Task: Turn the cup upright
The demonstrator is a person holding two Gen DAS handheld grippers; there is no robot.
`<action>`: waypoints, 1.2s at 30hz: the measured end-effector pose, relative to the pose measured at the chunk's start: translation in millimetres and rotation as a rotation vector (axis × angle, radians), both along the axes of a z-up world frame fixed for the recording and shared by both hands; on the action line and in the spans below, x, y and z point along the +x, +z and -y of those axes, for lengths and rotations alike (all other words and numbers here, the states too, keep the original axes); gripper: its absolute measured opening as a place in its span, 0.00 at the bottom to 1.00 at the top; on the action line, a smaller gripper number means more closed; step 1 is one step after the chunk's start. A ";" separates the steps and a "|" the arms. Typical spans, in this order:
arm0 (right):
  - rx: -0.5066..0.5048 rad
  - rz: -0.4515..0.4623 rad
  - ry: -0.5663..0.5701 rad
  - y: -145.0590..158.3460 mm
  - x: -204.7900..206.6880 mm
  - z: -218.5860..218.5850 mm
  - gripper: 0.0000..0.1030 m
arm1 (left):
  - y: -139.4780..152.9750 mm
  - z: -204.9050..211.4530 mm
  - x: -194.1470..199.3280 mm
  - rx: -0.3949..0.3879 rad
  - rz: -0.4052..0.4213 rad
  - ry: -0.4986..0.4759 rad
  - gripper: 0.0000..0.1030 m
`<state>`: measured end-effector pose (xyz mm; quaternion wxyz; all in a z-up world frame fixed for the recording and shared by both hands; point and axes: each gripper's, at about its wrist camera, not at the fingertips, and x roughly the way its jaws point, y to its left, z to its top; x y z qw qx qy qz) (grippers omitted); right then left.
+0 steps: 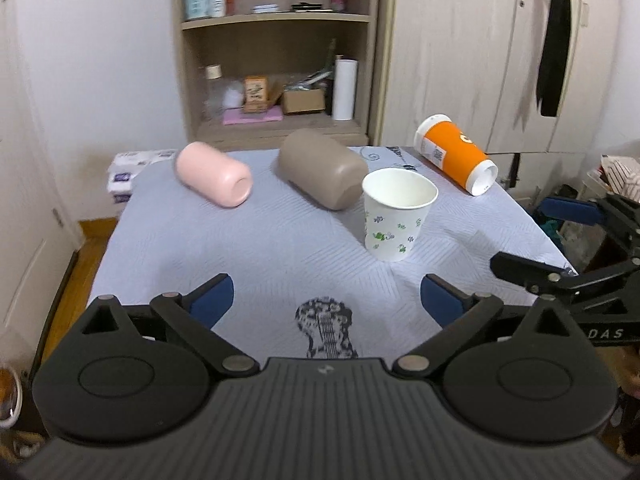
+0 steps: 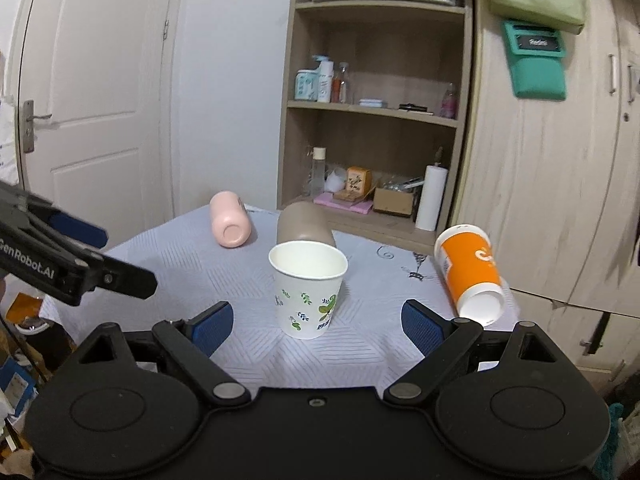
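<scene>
A white paper cup with a flower print (image 1: 396, 216) stands upright on the table, also in the right wrist view (image 2: 307, 290). A pink cup (image 1: 214, 174) (image 2: 230, 224), a taupe cup (image 1: 322, 168) (image 2: 304, 228) and an orange paper cup (image 1: 456, 154) (image 2: 470, 274) lie on their sides. My left gripper (image 1: 328, 300) is open and empty, near the table's front, left of the white cup. My right gripper (image 2: 318, 322) is open and empty, just in front of the white cup; it also shows in the left wrist view (image 1: 560, 240).
The table wears a pale blue-grey cloth (image 1: 260, 248) with a guitar print (image 1: 326, 330). A wooden shelf unit (image 1: 276, 60) with bottles and boxes stands behind it, a wardrobe (image 1: 480, 60) to the right and a door (image 2: 92, 100) to the left.
</scene>
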<state>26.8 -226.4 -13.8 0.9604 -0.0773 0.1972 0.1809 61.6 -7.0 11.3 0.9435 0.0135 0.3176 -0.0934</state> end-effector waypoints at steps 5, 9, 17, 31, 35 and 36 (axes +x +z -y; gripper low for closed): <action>0.008 0.021 -0.031 12.7 -16.8 -1.8 0.91 | 10.5 -1.0 -25.8 0.018 0.073 0.081 0.99; 0.024 0.053 -0.078 21.5 -31.4 -0.8 0.91 | 17.8 -2.5 -38.6 0.014 0.104 0.115 0.99; 0.035 0.075 -0.179 34.4 -42.6 1.7 1.00 | 21.5 0.1 -50.5 0.022 0.142 0.144 1.00; 0.036 0.069 -0.299 23.6 -43.3 2.5 1.00 | 10.6 -2.8 -49.8 0.085 0.154 0.209 1.00; 0.035 0.049 -0.310 20.8 -44.3 1.5 1.00 | 6.7 -4.6 -49.1 0.073 0.142 0.200 1.00; 0.036 0.046 -0.311 20.1 -45.0 1.3 1.00 | 5.8 -4.4 -49.4 0.074 0.141 0.197 1.00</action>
